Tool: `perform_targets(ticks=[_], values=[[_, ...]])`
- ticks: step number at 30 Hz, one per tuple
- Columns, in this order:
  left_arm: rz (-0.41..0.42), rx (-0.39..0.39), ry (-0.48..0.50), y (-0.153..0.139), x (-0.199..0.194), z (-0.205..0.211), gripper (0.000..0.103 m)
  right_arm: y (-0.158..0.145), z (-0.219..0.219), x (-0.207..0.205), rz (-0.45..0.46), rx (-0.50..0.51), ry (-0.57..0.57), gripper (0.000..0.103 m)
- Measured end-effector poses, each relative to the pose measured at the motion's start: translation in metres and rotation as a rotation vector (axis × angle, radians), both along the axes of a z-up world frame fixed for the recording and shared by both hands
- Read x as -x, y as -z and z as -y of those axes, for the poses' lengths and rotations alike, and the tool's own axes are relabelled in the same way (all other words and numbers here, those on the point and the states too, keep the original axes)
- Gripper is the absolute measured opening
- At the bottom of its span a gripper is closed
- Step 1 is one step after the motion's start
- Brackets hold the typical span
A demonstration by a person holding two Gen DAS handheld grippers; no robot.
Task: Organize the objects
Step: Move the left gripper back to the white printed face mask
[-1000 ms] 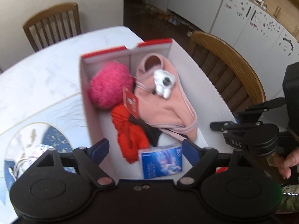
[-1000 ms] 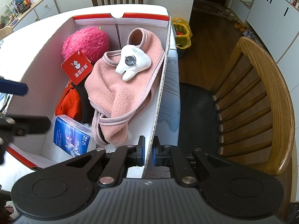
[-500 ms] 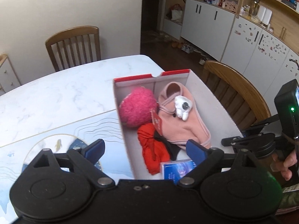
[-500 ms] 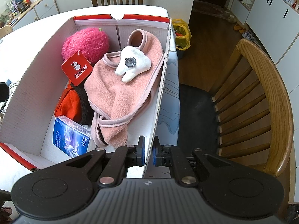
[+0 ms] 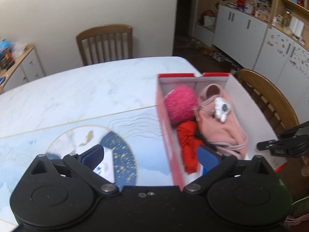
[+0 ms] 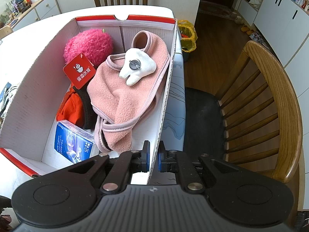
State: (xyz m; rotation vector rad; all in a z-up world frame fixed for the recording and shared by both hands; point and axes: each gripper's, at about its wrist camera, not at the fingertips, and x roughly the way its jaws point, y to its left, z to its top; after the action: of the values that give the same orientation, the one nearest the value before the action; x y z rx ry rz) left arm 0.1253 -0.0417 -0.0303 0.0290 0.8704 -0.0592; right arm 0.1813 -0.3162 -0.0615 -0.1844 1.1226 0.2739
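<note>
Right hand-held gripper (image 6: 153,157): blue pads nearly closed, pinched over the near end of the right-hand wall of the red-and-white cardboard box (image 6: 29,100), bottom centre of the right wrist frame. Wall sits between the pads; grip appears firm.

Left hand-held gripper (image 5: 150,155): spread wide, nothing between the pads. It hovers at bottom centre of the left wrist frame, straddling the box's (image 5: 167,135) left wall from above; whether it touches the wall cannot be told.

Box contents, right wrist view: fuzzy pink plush ball (image 6: 88,45) at upper left, red paper tag (image 6: 79,70) in front of it. Pink fleece garment (image 6: 125,96) fills the centre and right, with a white tooth-shaped plush (image 6: 138,67) on top. Orange-red cloth (image 6: 70,109) lower left, blue printed carton (image 6: 72,142) at the near end, just beside the right hand-held gripper.

Handling (judgement): thin card walls are stiff along the edge but will flex if pulled one-sided; contents are soft and light. Take hold low on the wall near a corner, both sides if lifting.

Box stands at the right corner of the white marble-pattern tabletop (image 5: 77,94), beside a curved-back wooden chair (image 6: 270,100). A white flat packet (image 5: 105,166) lies on the blue printed mat (image 5: 38,141), just past the left pad.
</note>
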Motion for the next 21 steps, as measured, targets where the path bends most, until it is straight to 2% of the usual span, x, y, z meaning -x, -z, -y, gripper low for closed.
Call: perform_targets(ticks=[14, 21], values=[[-0.016, 0.007, -0.201, 0.017, 0.028, -0.075, 0.102, 0.000, -0.004, 0.000, -0.006, 0.021, 0.004, 0.007], [-0.014, 0.002, -0.246, 0.030, 0.040, -0.097, 0.102, 0.000, -0.006, 0.000, -0.007, 0.031, 0.005, 0.007]])
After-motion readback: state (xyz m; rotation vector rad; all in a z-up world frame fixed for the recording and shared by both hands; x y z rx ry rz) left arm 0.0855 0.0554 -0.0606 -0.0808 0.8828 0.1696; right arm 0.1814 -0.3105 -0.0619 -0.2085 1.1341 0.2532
